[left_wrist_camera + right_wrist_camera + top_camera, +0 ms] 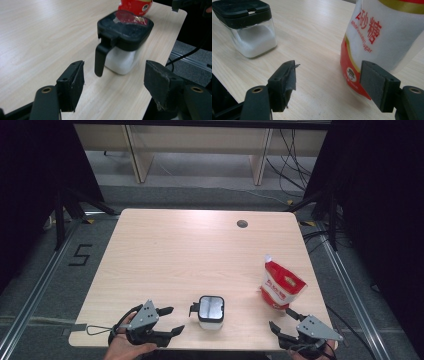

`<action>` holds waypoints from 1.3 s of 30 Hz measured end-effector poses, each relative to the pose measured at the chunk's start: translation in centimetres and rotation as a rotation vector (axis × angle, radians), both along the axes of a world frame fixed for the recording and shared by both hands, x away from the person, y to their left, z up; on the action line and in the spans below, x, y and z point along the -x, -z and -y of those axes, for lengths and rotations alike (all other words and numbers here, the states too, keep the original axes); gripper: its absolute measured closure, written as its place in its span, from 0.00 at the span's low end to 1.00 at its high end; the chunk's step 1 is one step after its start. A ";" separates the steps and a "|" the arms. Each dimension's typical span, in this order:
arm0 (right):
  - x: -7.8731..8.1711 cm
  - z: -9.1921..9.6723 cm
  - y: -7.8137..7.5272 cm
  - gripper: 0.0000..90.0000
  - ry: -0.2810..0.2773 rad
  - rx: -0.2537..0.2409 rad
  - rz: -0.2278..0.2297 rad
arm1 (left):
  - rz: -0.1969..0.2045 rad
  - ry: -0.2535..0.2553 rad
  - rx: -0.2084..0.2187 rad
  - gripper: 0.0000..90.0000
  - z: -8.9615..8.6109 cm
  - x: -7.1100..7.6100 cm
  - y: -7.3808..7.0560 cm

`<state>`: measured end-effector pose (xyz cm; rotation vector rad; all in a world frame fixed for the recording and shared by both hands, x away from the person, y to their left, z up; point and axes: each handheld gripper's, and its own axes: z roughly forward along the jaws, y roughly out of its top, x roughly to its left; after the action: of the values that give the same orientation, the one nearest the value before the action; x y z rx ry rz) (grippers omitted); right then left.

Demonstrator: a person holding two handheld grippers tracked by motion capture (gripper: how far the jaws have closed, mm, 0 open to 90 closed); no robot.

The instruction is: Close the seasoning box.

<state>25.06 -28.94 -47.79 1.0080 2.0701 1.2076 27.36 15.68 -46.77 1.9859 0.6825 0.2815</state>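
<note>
- Pale wood worktop (165, 255) stands on a grey floor, with dark curtains at the left and right edges of the high view and cables trailing at upper right.
- Low in the middle of the high view sits a clear sugar jar (211, 311) with a black lid, part-filled with white grains; its black handle points to the left of the frame.
- Right of the jar, at mid-right of the frame, a red-and-white sugar bag (281, 284) stands upright, its top torn open.
- Left gripper (169, 320) lies at lower left of the high view, its jaws spread and nothing between them; it is near the jar's handle but apart from it.
- In the left gripper view the jar (124, 45) sits upper centre, beyond the gap between the two pads.
- Right gripper (281, 319) rests at lower right of the high view, released, just below the bag.
- In the right gripper view the bag (382, 37) fills the upper right, beyond the right pad; whether they touch I cannot tell.
</note>
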 end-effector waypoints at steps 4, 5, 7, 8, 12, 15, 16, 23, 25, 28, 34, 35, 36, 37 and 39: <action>0.0 -0.1 0.1 0.34 -0.006 -0.009 -0.020 | 0.012 0.019 -0.031 0.35 -0.5 0.3 0.5; 0.0 -0.1 0.1 0.34 -0.006 -0.009 -0.021 | 0.010 0.021 -0.041 0.35 -0.7 0.4 0.6; 0.0 -0.1 0.1 0.34 -0.004 -0.007 -0.016 | -0.009 0.007 -0.015 0.35 -0.6 0.8 1.0; 0.1 -0.2 0.1 0.33 -0.002 -0.010 -0.025 | -0.002 0.024 -0.043 0.35 -0.8 0.8 1.0; -0.2 0.0 0.1 0.33 -0.011 0.003 0.017 | -0.010 0.016 -0.040 0.34 -0.9 1.2 1.6; 0.1 -0.2 0.1 0.33 0.001 -0.010 -0.030 | -0.034 0.000 -0.025 0.34 -0.8 1.5 2.0; 0.1 -0.2 0.1 0.33 0.000 -0.010 -0.029 | -0.022 0.022 -0.061 0.34 -1.0 1.4 1.9; 0.1 -0.2 0.1 0.33 -0.008 -0.005 -0.031 | -0.047 -0.007 -0.095 0.33 -1.3 1.9 2.5; 0.0 -0.2 0.1 0.33 -0.011 -0.004 -0.021 | -0.046 -0.018 -0.076 0.32 -1.3 2.0 2.7; -0.1 -0.2 0.1 0.31 -0.008 0.003 -0.015 | -0.038 -0.027 -0.098 0.31 -1.6 2.0 2.7; -0.1 -0.3 0.3 0.29 -0.012 -0.003 -0.032 | -0.063 -0.033 -0.076 0.30 -1.5 1.9 2.8; -0.1 -0.3 0.3 0.29 -0.014 -0.008 -0.038 | -0.058 -0.036 -0.073 0.30 -1.5 1.9 2.8; -0.1 -0.3 0.3 0.29 -0.014 -0.013 -0.042 | -0.059 -0.036 -0.074 0.30 -1.5 1.9 2.8; 0.0 -0.3 0.3 0.29 -0.005 -0.003 -0.044 | -0.054 -0.038 -0.067 0.29 -1.5 1.9 2.9; 0.0 -0.3 0.3 0.28 -0.006 -0.001 -0.044 | -0.035 -0.021 -0.090 0.28 -1.6 1.7 2.9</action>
<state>25.09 -28.67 -48.08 1.0390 2.1077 1.1997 25.71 17.31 -49.65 2.0740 0.7244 0.2957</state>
